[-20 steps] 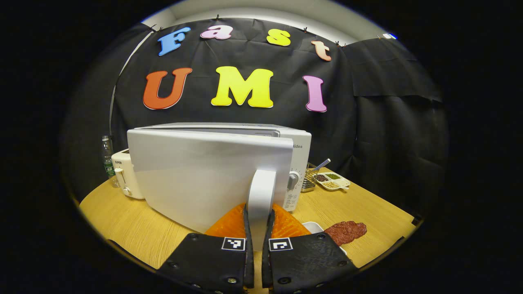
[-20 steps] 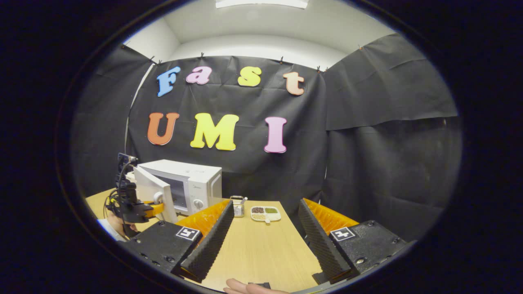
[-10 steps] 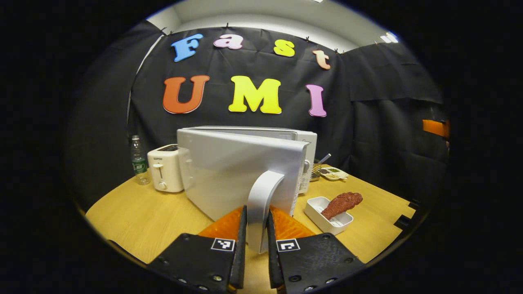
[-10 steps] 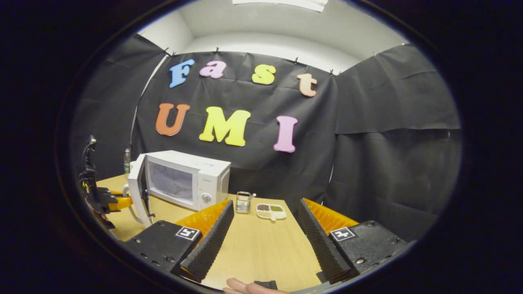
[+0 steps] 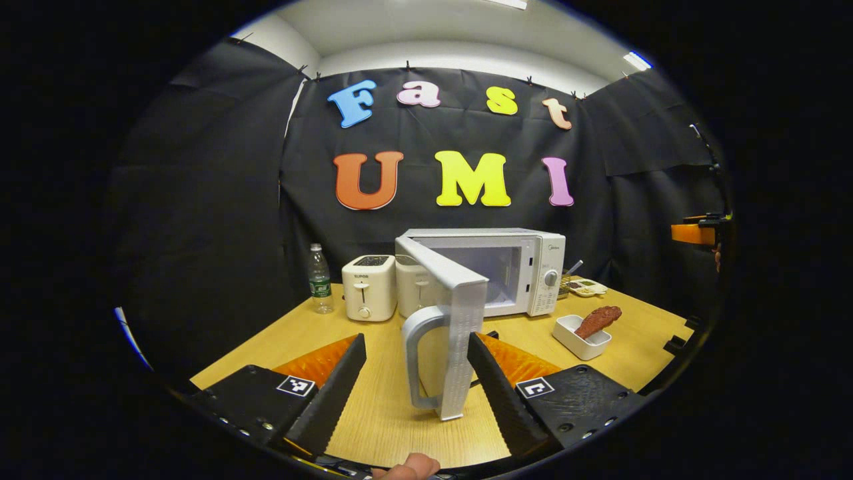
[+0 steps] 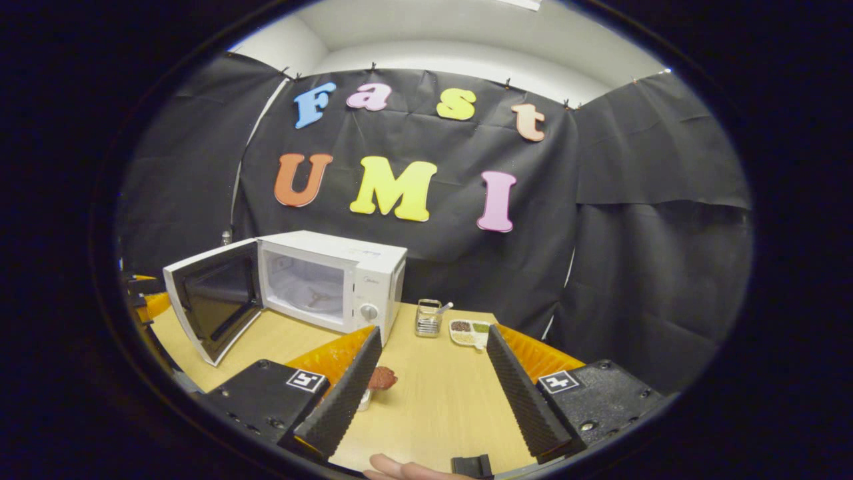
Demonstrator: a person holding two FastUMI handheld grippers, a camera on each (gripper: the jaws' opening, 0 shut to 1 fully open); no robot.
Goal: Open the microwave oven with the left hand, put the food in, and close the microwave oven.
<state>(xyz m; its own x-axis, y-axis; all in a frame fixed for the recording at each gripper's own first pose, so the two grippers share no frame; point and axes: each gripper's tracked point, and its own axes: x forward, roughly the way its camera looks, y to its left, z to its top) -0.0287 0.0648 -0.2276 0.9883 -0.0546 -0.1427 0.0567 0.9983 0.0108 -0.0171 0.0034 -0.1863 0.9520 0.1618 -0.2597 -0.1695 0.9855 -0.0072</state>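
While door (image 6: 214, 300) hangs open, microwave (image 6: 331, 280) white, empty

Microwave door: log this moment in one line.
microwave door: open | left gripper: open, off handle | food: in white dish on table | right gripper: open

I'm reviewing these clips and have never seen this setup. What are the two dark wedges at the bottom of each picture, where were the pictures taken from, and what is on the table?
No robot here: a person holds a two-finger gripper in each hand, and a camera rides on each. The wedges are that gripper's own fingers. The left gripper is open, its fingers either side of the microwave door but not gripping the handle. The right gripper is open and empty. On the table stand the microwave, door swung open, a toaster, a bottle, a white dish holding the reddish food, and a divided tray beside a small rack.
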